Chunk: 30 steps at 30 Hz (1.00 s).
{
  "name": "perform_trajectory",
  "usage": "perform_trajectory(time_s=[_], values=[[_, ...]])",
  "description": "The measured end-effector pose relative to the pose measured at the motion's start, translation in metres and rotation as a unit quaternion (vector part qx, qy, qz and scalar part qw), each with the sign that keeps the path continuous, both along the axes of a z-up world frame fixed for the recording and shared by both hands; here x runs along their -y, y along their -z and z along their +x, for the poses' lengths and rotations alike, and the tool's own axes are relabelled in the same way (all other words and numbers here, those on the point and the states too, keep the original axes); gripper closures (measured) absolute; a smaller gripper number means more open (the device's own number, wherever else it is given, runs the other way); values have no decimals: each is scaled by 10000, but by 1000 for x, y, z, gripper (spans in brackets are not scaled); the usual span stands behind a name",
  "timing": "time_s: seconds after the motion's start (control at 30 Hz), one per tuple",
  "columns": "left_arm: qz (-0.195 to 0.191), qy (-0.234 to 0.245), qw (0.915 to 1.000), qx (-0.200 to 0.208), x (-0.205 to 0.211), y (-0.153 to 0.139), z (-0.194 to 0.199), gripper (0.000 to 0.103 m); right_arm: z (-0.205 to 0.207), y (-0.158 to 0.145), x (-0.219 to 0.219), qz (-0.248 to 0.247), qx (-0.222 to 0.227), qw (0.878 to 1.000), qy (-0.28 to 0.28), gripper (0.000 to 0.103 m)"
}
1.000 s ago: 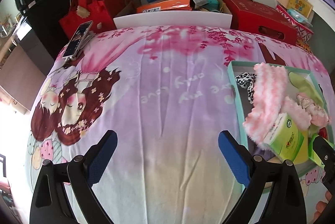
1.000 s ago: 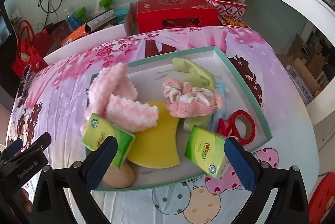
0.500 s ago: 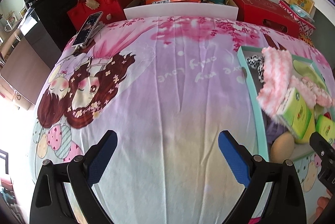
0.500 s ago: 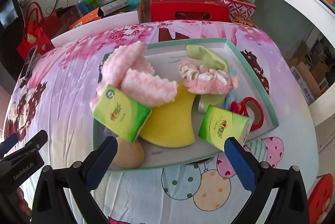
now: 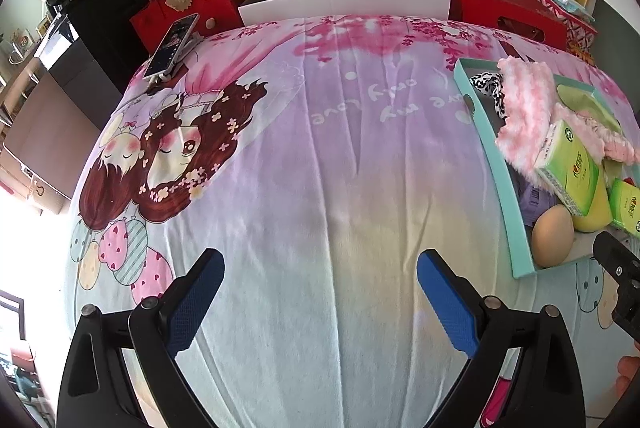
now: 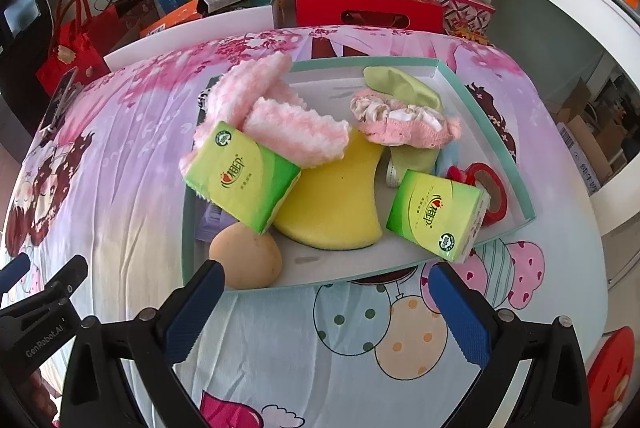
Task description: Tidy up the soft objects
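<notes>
Both grippers hung empty over the cartoon bedsheet (image 5: 320,168): the left gripper (image 5: 320,292) well left of the teal tray (image 6: 492,116), the right gripper (image 6: 326,304) just before it, jaws spread wide. The tray held the soft things (two green tissue packs (image 6: 242,176), pink fluffy cloth (image 6: 296,134), yellow sponge (image 6: 334,204)).

The left wrist view looked forward between its own spread blue fingers (image 5: 200,304), low over the bare cartoon-printed cloth (image 5: 320,156) and facing the far wall, with the teal tray (image 5: 496,172) only at its right edge. The right wrist view sat to that side, closer to the tray (image 6: 188,204) and angled down into it between its fingers (image 6: 456,316). Both views shared the tray, the cloth, the red gift box (image 5: 500,4) (image 6: 364,4) and the phone (image 5: 172,46) (image 6: 60,96), and each caught the other gripper at its edge.
</notes>
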<state>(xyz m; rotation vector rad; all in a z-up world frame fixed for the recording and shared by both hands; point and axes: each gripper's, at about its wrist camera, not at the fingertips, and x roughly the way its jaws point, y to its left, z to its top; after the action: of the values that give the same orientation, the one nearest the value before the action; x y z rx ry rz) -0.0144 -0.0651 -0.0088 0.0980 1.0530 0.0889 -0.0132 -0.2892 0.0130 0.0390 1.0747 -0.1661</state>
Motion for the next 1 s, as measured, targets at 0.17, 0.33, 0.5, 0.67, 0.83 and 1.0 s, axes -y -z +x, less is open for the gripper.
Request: perform_trajectory(time_s=[0.17, 0.33, 0.5, 0.67, 0.83, 1.0], values=[[-37, 26, 10000, -5, 0, 1, 1, 6, 1, 1, 1, 4, -8, 10000, 28, 0], [-45, 71, 10000, -21, 1, 4, 5, 6, 4, 2, -3, 34, -7, 10000, -78, 0], [-178, 111, 9998, 6, -1, 1, 5, 6, 3, 1, -6, -25, 5, 10000, -71, 0], [-163, 59, 9998, -1, -2, 2, 6, 6, 3, 1, -4, -30, 24, 10000, -49, 0], [-147, 58, 9999, -17, -2, 3, 8, 6, 4, 3, -5, -59, -8, 10000, -65, 0], [-151, 32, 9999, -14, -3, 3, 8, 6, 5, 3, -6, -67, -10, 9999, -88, 0]])
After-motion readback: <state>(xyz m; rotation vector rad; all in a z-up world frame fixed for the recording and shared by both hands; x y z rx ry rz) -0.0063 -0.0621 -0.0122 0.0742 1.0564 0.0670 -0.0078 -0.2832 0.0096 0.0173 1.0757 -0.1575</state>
